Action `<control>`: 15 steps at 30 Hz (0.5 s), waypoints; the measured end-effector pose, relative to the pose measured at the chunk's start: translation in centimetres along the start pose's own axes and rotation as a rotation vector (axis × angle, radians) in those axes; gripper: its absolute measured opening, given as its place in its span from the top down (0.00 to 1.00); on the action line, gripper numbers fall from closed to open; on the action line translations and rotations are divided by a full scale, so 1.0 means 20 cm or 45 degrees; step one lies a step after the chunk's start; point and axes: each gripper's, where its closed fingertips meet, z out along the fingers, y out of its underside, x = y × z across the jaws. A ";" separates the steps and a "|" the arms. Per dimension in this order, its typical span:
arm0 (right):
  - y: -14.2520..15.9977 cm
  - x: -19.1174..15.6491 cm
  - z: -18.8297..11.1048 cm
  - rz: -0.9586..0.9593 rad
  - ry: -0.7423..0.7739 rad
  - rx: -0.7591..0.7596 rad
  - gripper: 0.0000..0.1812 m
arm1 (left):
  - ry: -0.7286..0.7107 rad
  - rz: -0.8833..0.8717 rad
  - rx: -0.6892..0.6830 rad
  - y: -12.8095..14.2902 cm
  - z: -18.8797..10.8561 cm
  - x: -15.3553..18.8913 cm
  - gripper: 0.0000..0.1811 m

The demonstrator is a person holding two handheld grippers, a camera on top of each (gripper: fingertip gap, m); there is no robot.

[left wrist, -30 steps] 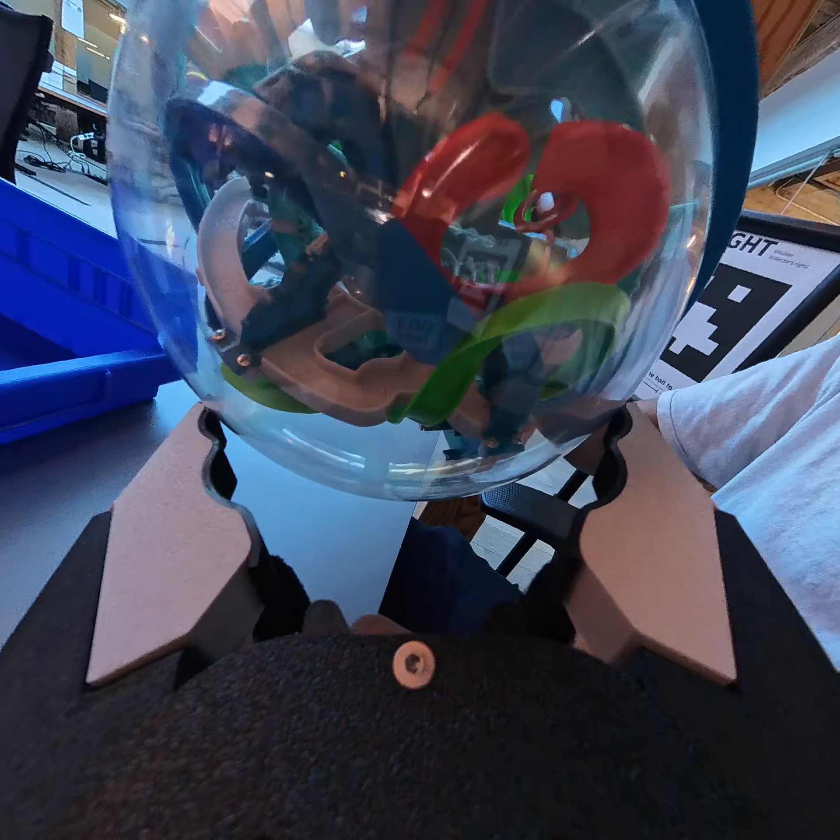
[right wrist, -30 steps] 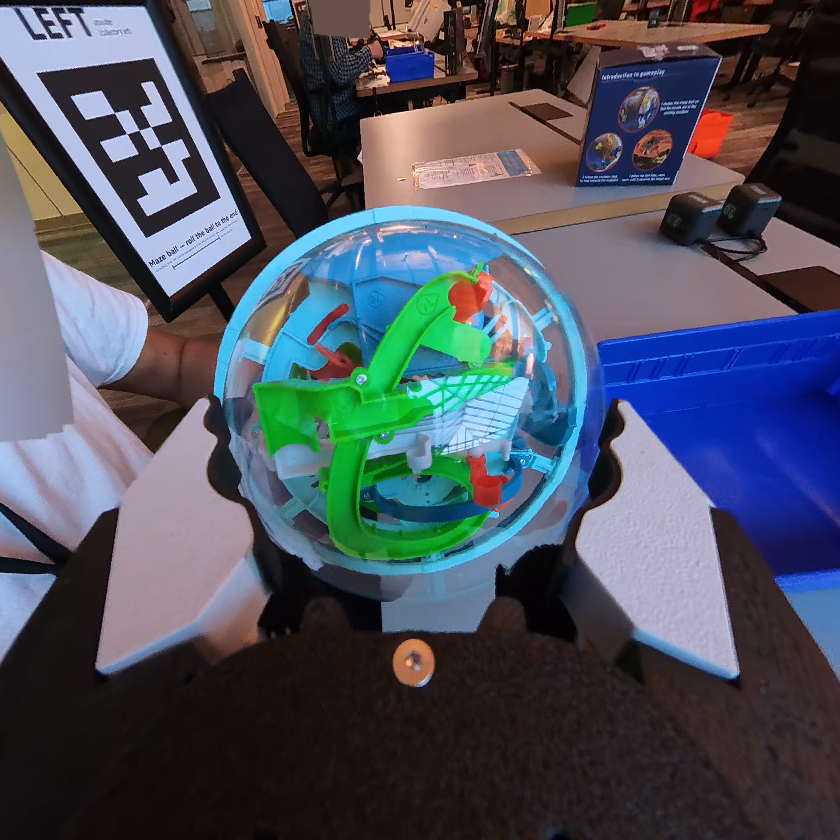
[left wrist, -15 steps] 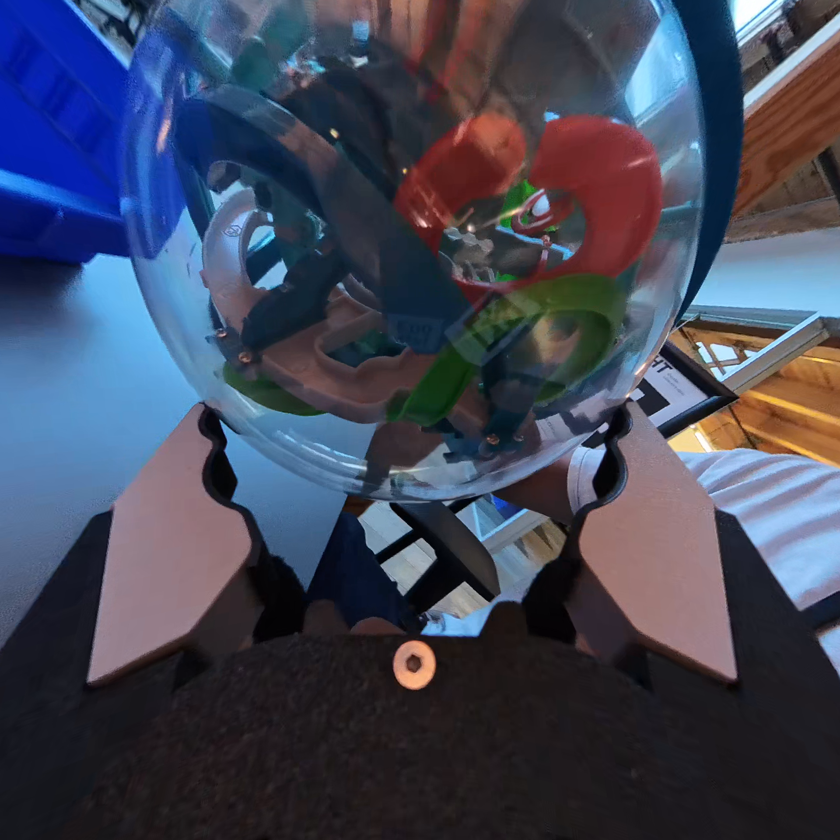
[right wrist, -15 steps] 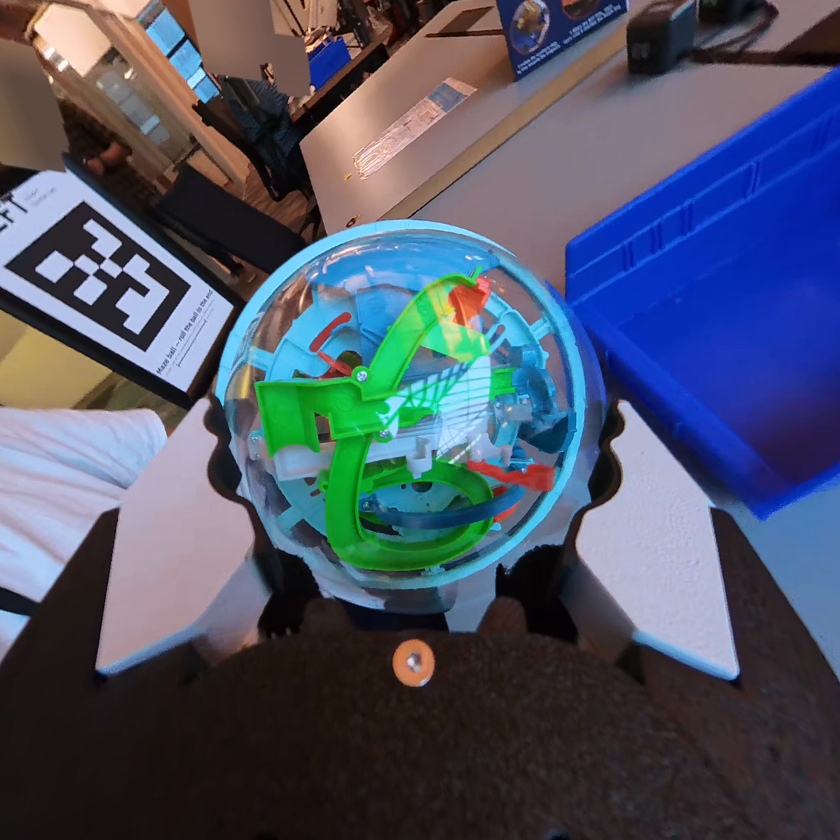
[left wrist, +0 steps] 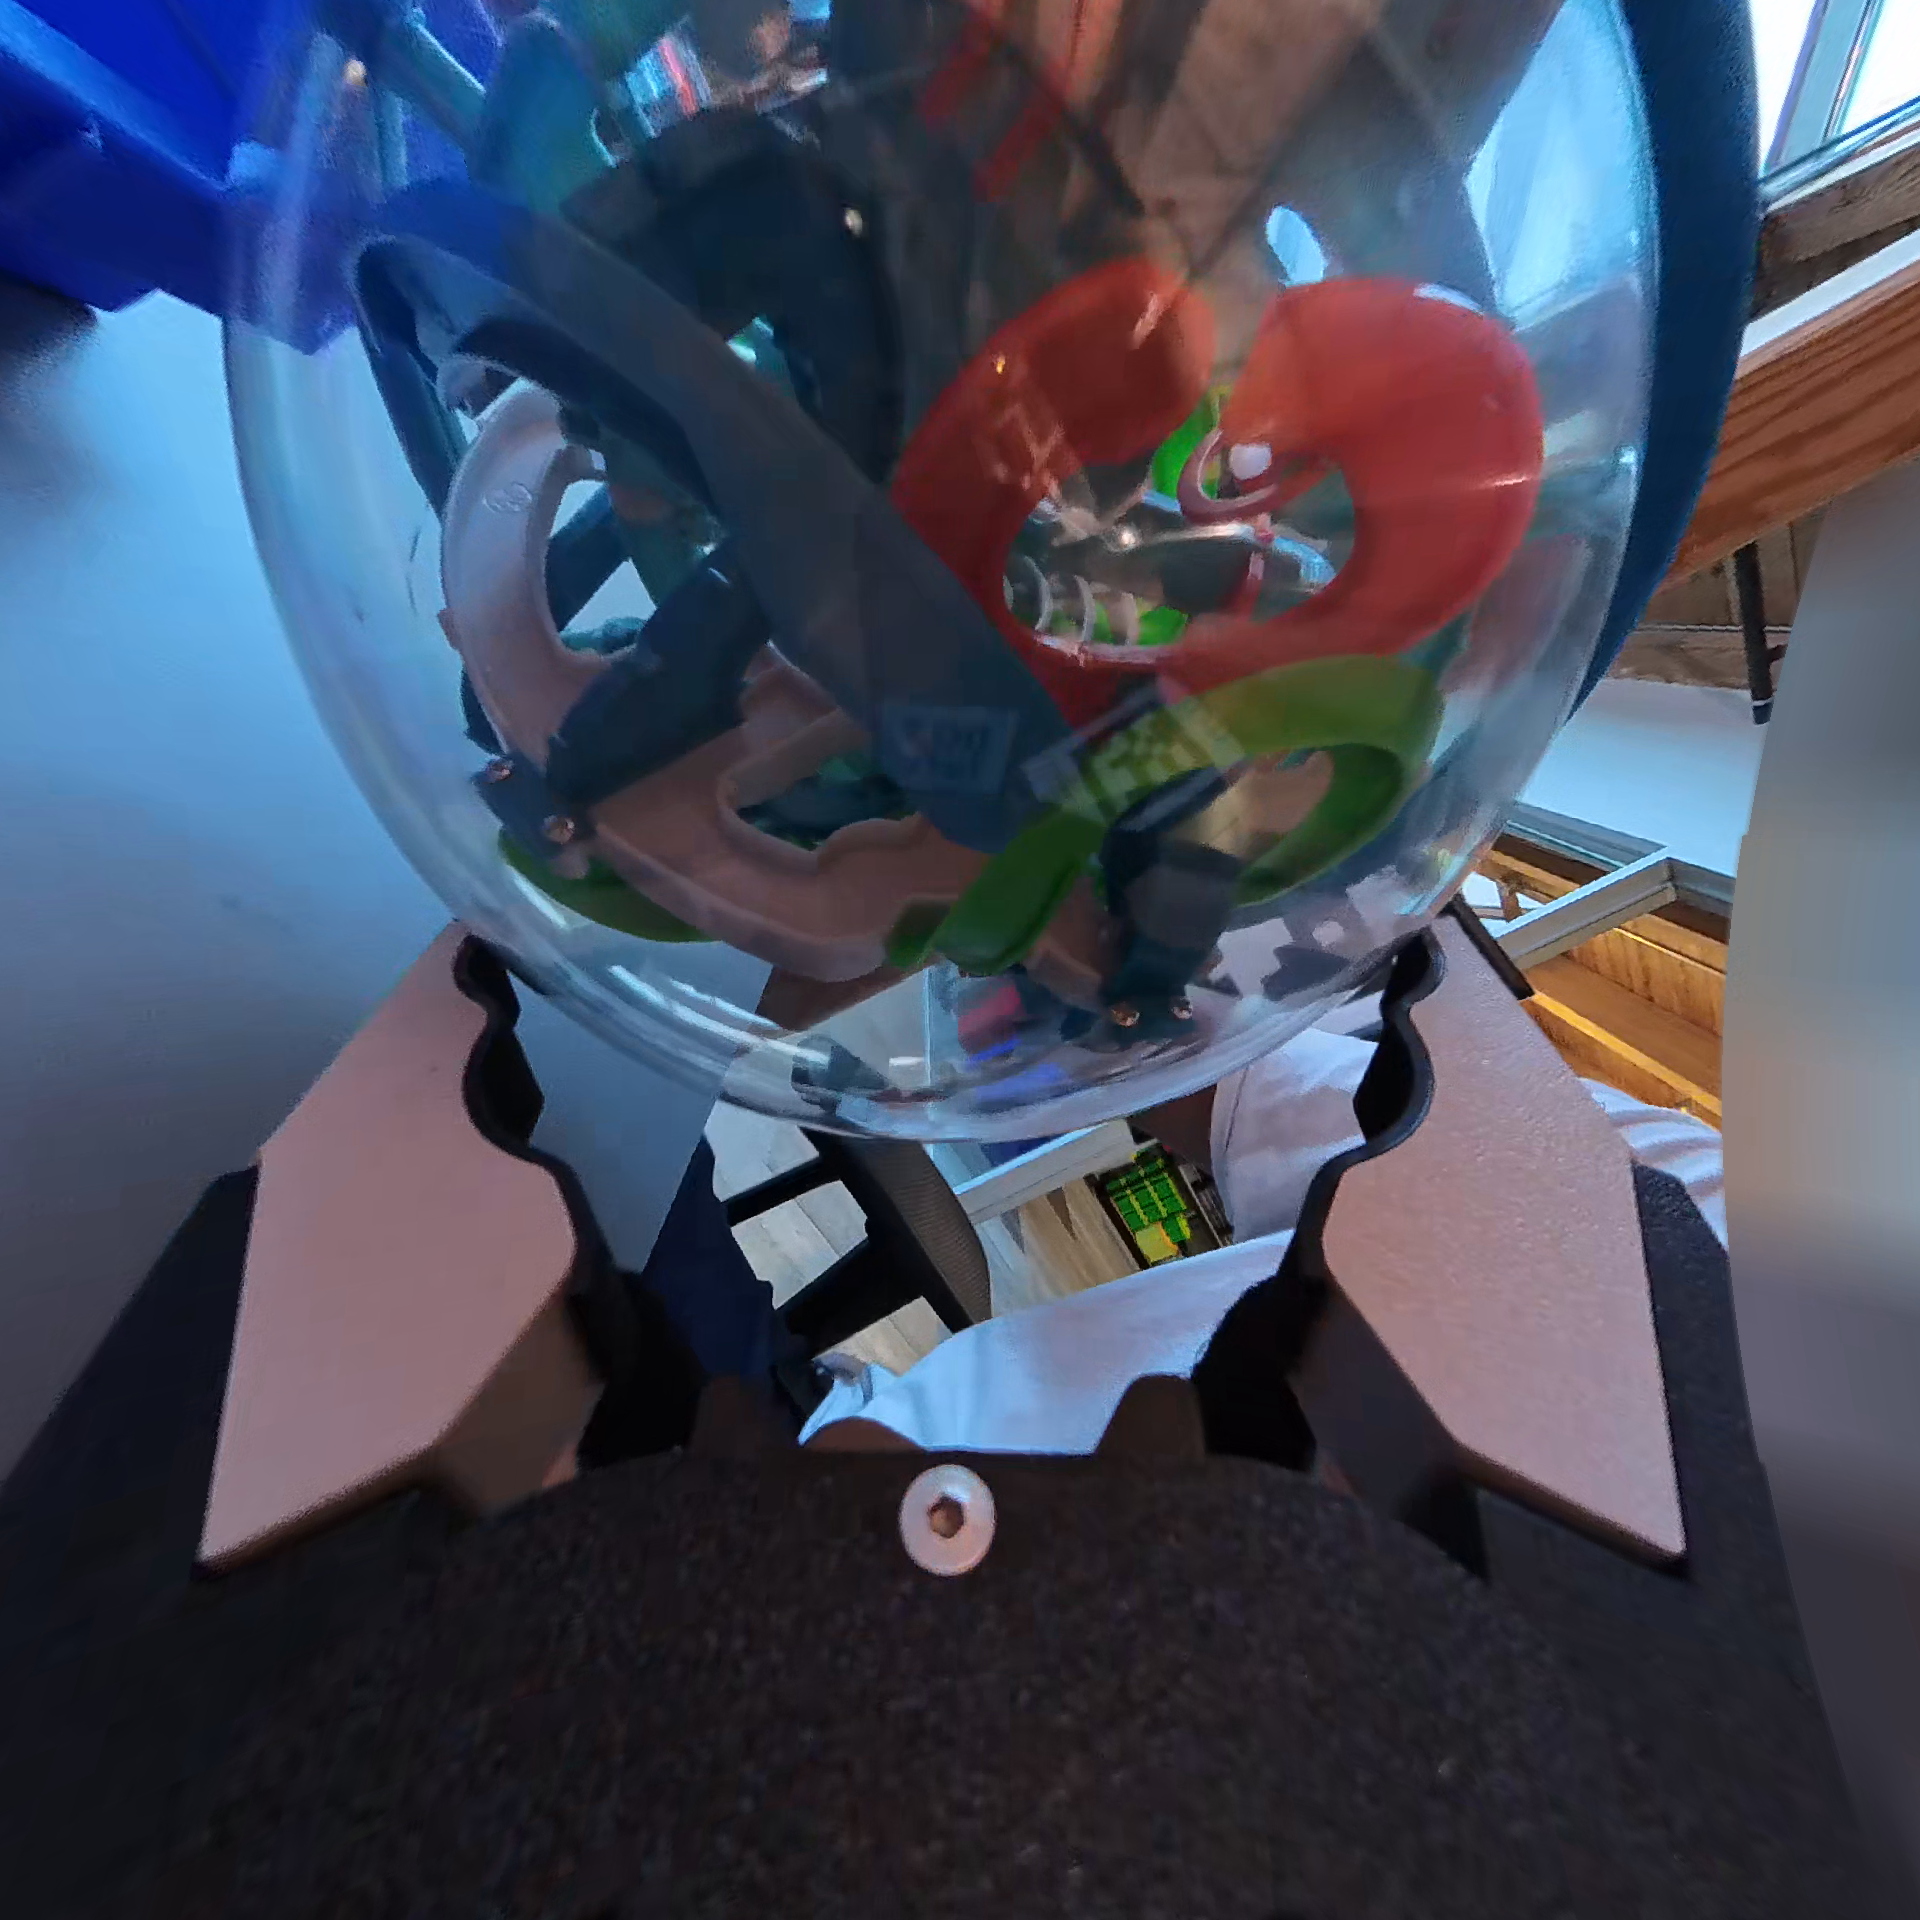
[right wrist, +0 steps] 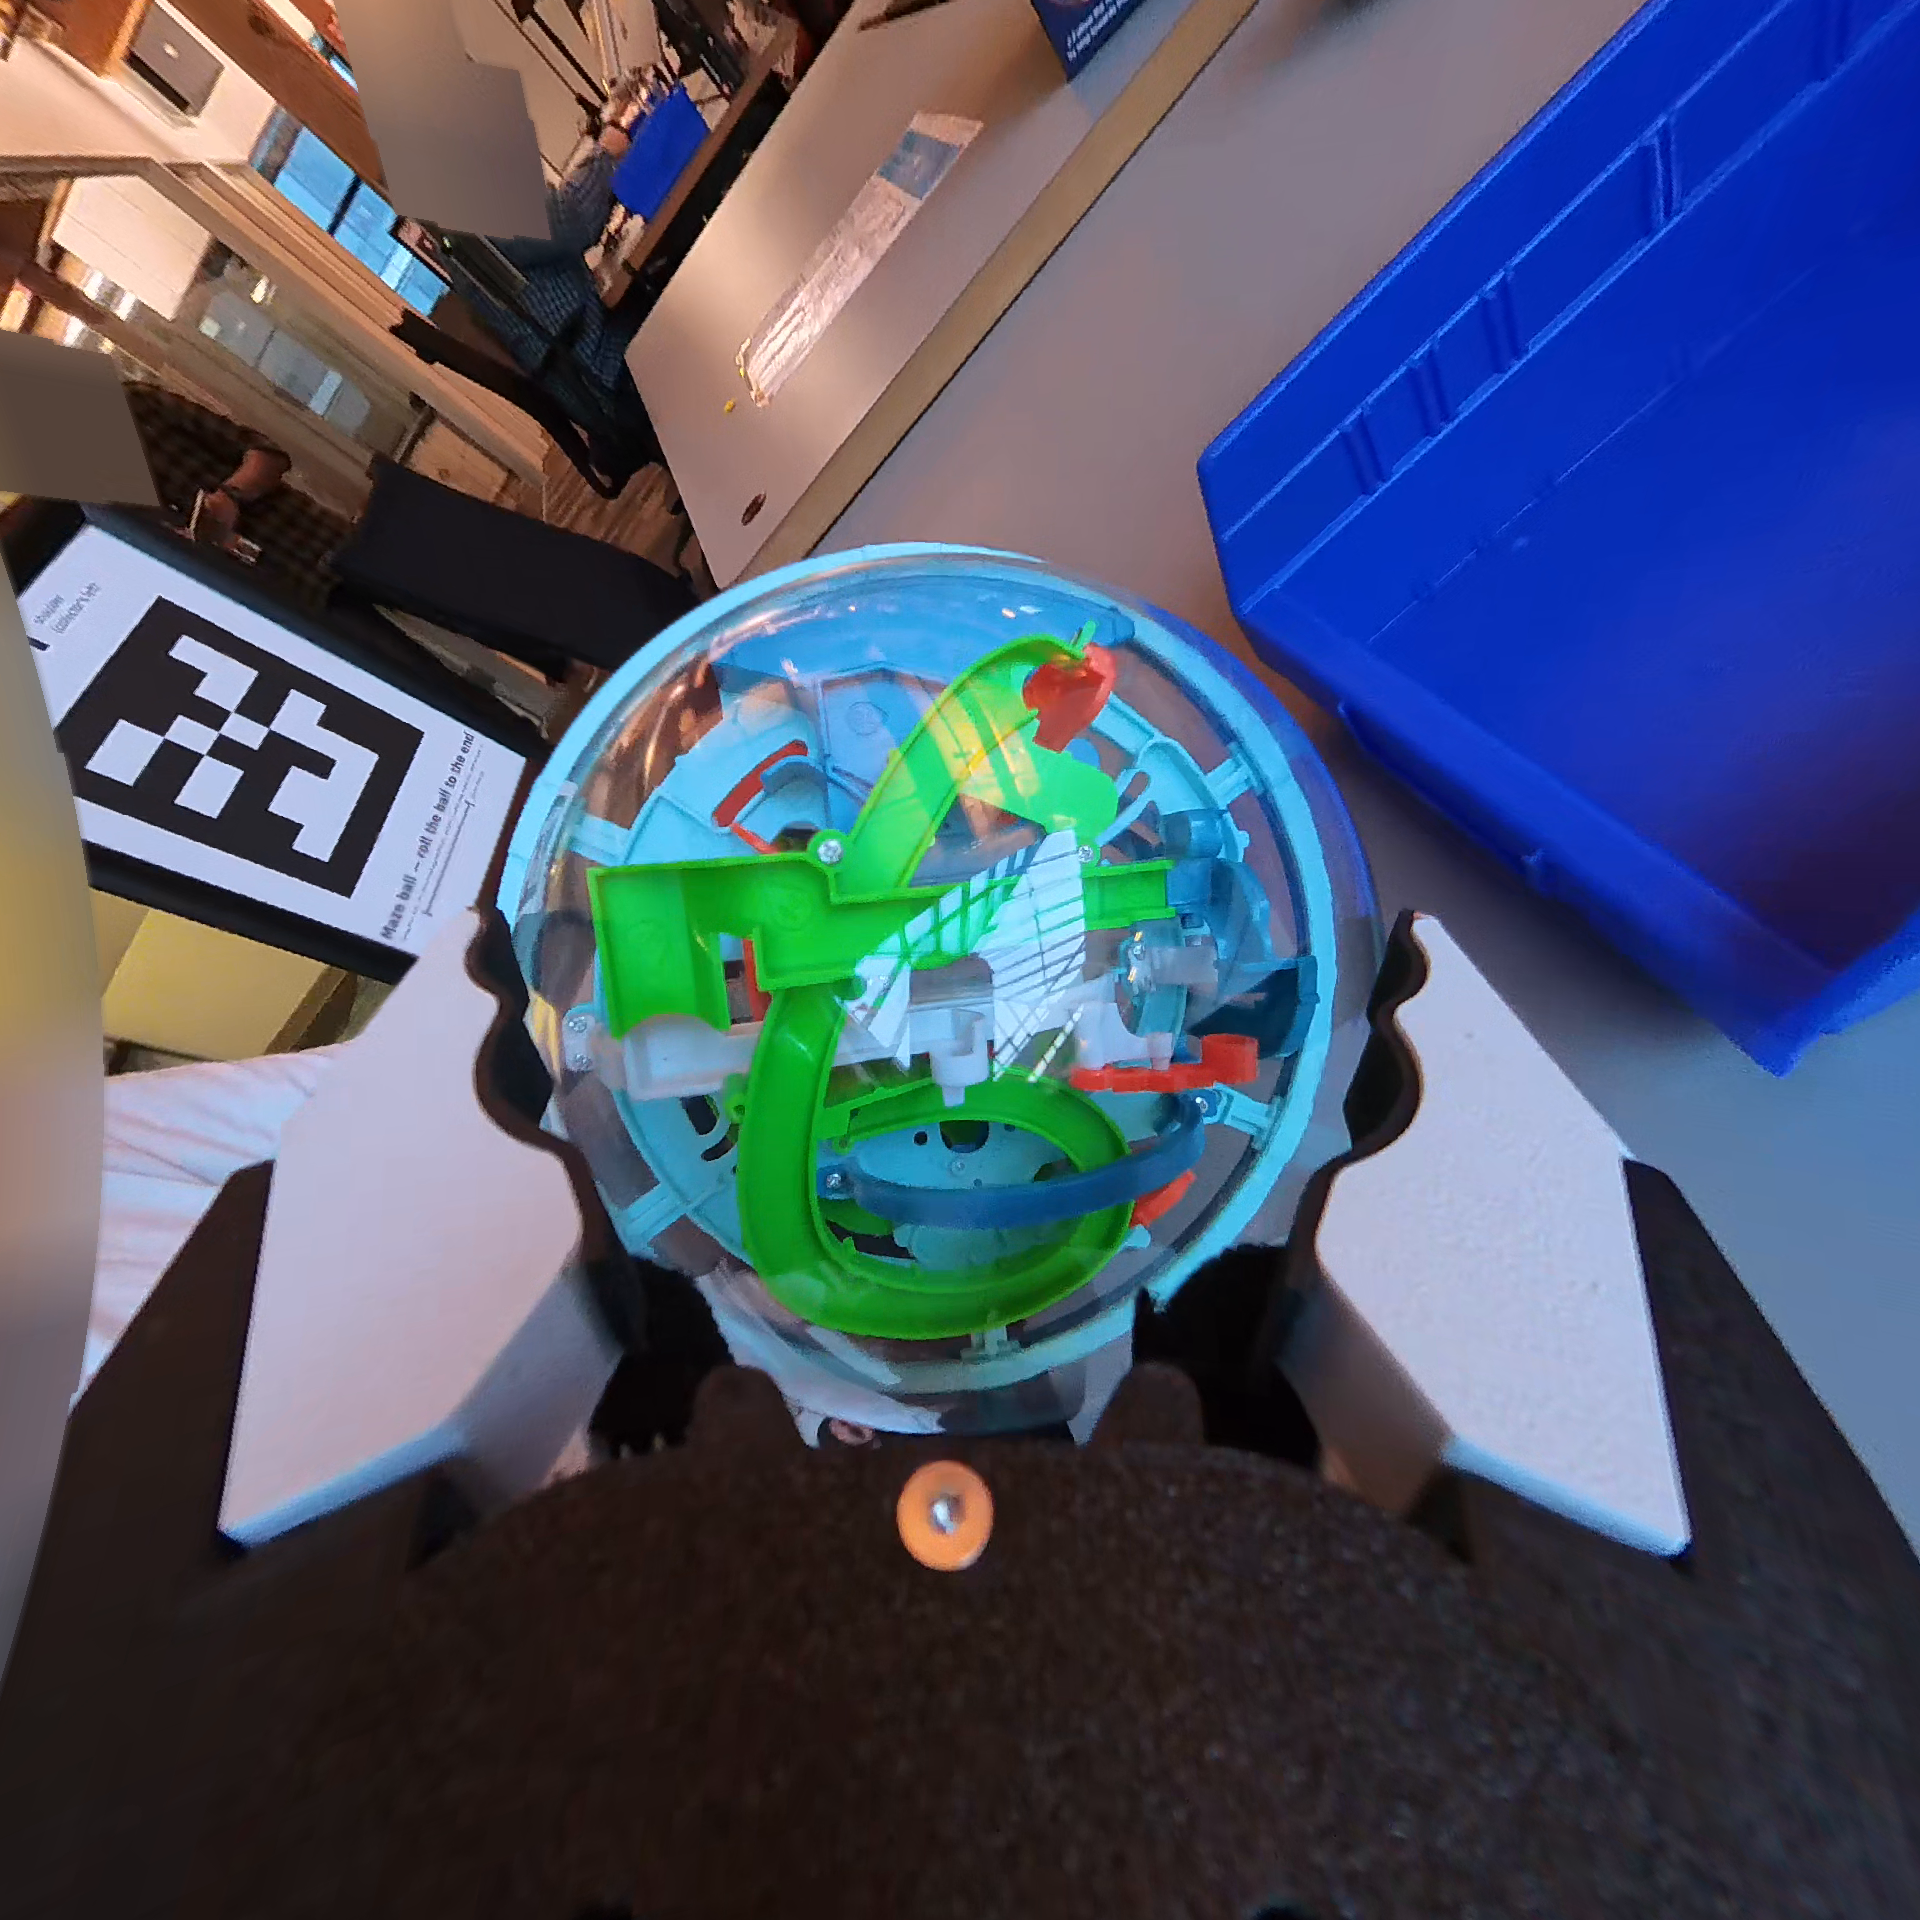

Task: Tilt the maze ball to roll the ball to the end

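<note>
The maze ball (right wrist: 935, 987) is a clear sphere with a pale blue rim and green, red, white and dark blue tracks inside. It is held in the air between both grippers, tilted. My right gripper (right wrist: 945, 935) is shut on it, one finger on each side of its rim. In the left wrist view the maze ball (left wrist: 935, 571) fills the upper frame, with red, green, tan and dark tracks. My left gripper (left wrist: 945, 977) is shut on its lower part. A small pale bead (left wrist: 1245, 459) shows inside the red loop; I cannot tell if it is the rolling ball.
A blue bin (right wrist: 1610, 520) stands on the grey table (right wrist: 1091, 343) to the right of the ball; it also shows in the left wrist view (left wrist: 94, 156). A framed black-and-white marker sign (right wrist: 249, 769) stands at the left. A white sleeve (left wrist: 1091, 1351) is below the ball.
Both grippers have rolled together with the maze ball still held, so the room, bin and sign have swung round in both views. Neither grip has changed.
</note>
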 end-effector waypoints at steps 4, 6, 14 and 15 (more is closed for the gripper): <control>-0.04 -0.01 0.03 0.004 0.023 -0.091 0.15 | 0.043 -0.029 0.021 -0.03 -0.02 0.01 0.13; -0.06 -0.01 0.06 0.002 0.032 -0.146 0.15 | 0.076 -0.058 0.022 -0.03 -0.02 0.02 0.13; -0.08 0.01 0.13 0.050 0.046 -0.268 0.15 | 0.122 -0.138 0.047 -0.05 -0.05 0.02 0.13; -0.08 0.01 0.14 0.055 0.047 -0.291 0.16 | 0.124 -0.144 0.047 -0.05 -0.05 0.01 0.13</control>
